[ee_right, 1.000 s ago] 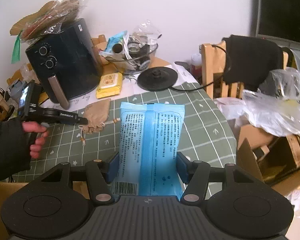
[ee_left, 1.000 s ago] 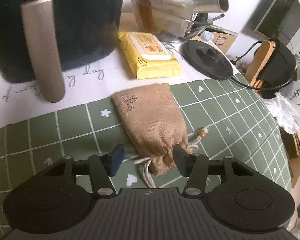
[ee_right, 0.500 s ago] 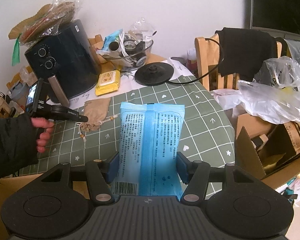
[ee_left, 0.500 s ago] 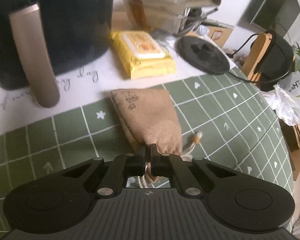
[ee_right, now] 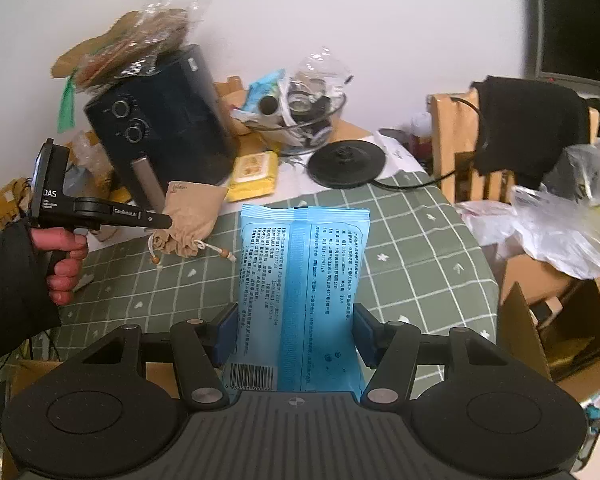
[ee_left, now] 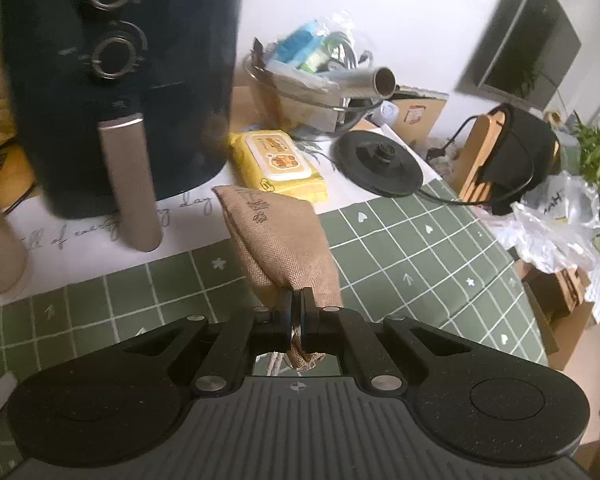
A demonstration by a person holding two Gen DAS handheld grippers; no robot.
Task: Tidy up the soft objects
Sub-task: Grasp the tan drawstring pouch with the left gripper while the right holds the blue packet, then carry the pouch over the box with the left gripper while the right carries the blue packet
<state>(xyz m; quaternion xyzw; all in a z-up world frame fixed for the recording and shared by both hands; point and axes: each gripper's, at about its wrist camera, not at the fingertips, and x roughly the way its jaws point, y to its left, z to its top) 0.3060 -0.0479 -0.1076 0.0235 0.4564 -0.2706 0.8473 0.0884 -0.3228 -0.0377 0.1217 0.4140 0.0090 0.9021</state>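
Note:
A tan drawstring pouch [ee_left: 278,240] hangs off the green checked tablecloth [ee_left: 412,256], pinched at its gathered neck by my left gripper [ee_left: 297,312], which is shut on it. In the right wrist view the same pouch [ee_right: 192,216] dangles from the left gripper [ee_right: 162,222], its beaded cords hanging down. My right gripper [ee_right: 294,332] holds a light blue wipes pack [ee_right: 300,280] between its pads, above the table. A yellow wipes pack [ee_left: 276,164] lies on the white cloth beyond the pouch.
A black air fryer [ee_left: 112,80] stands at the back left, a glass bowl of clutter [ee_left: 312,92] and a black kettle base [ee_left: 380,162] behind. A wooden chair with black cloth [ee_right: 512,140], plastic bags [ee_right: 560,224] and cardboard boxes [ee_right: 560,320] sit right of the table.
My left gripper closed on the pouch's neck and lifted it off the tablecloth. The right gripper kept the blue pack and stayed nearly in place.

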